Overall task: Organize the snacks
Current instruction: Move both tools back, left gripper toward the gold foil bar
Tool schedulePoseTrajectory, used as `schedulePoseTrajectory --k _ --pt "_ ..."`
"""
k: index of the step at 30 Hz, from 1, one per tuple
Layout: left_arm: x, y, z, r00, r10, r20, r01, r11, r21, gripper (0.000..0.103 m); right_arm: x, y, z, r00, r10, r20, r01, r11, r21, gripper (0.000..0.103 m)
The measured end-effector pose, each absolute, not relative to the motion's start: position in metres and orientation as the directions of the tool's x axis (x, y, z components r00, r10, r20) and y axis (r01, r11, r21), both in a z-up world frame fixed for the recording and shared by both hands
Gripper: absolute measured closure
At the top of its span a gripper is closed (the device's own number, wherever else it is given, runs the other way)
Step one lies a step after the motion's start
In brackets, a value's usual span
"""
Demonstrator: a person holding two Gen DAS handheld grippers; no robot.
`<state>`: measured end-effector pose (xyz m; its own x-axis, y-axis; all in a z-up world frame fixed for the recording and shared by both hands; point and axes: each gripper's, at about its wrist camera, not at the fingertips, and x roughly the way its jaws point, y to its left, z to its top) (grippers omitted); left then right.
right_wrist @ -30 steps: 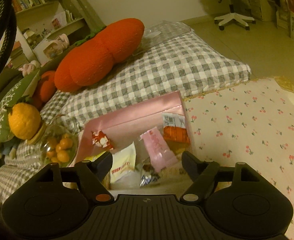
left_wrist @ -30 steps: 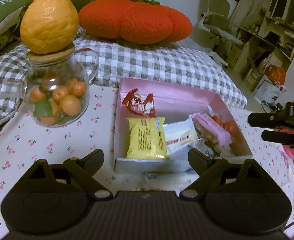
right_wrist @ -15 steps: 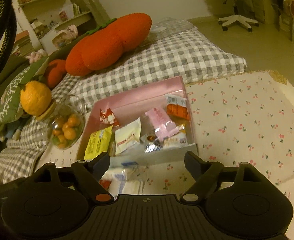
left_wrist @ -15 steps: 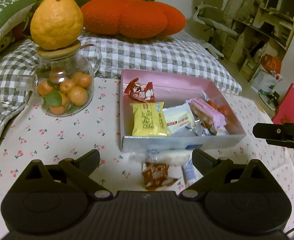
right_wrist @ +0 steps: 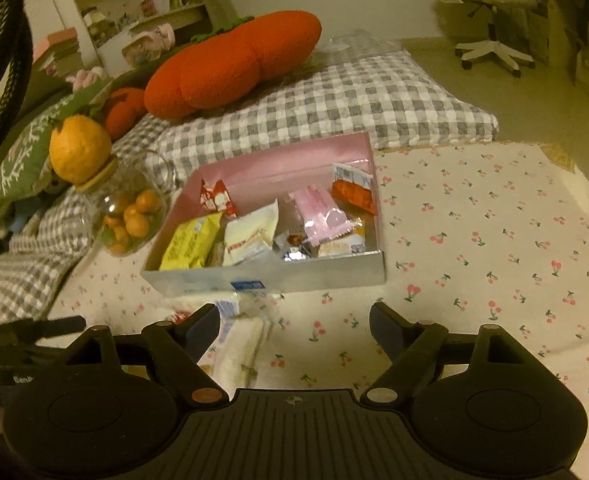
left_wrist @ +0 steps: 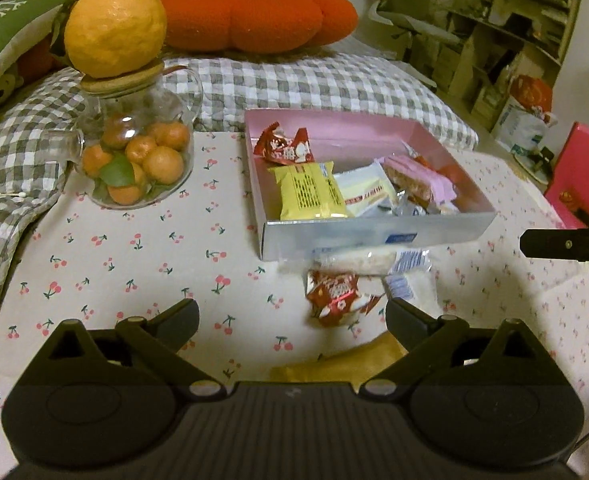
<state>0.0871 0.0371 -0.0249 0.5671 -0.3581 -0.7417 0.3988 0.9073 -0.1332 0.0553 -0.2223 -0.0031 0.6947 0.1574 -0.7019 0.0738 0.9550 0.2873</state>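
A pink-lined box [left_wrist: 374, 236] [right_wrist: 270, 276] on the cherry-print tablecloth holds several wrapped snacks, among them a yellow pack [left_wrist: 308, 190] and a pink bar [right_wrist: 320, 214]. Loose snacks lie in front of its near wall: a red wrapped candy [left_wrist: 334, 292], a white pack [left_wrist: 358, 262] [right_wrist: 238, 344] and a yellow packet [left_wrist: 342, 362] close to the camera. My left gripper [left_wrist: 292, 314] stands open above the cloth, with the red candy just beyond its right finger. My right gripper [right_wrist: 294, 318] is open too, nothing between its fingers; its tip [left_wrist: 566, 244] shows at the right edge of the left wrist view.
A glass jar of small oranges [left_wrist: 134, 160] [right_wrist: 132, 216] with a big citrus fruit on its lid stands left of the box. Behind are a grey checked cushion [left_wrist: 314, 84] and an orange plush pumpkin [right_wrist: 234, 68]. A pink object [left_wrist: 582, 176] sits at far right.
Both grippers have drawn back from the box, so the loose snacks in front of it have come into view. The jaws of both have widened a little.
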Motion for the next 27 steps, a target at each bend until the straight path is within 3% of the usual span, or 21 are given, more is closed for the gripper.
schedulePoseTrajectory --k 6,13,27 --pt "0.083 0.035 -0.034 0.528 -0.398 -0.75 0.446 0.882 -0.154 0.005 0.051 -0.218 -0.012 0.676 0.142 -0.724 0.048 0.971 0.236 0.019" --pt "0.076 0.024 -0.051 0.462 -0.467 -0.754 0.606 0.787 -0.115 0.008 0.049 -0.212 -0.023 0.645 0.163 -0.747 0.01 0.975 0.221 0.019" --pt "0.074 0.013 -0.068 0.425 -0.421 -0.801 0.683 0.73 -0.021 0.031 0.052 -0.196 -0.039 0.613 0.185 -0.768 -0.054 0.98 0.192 0.019"
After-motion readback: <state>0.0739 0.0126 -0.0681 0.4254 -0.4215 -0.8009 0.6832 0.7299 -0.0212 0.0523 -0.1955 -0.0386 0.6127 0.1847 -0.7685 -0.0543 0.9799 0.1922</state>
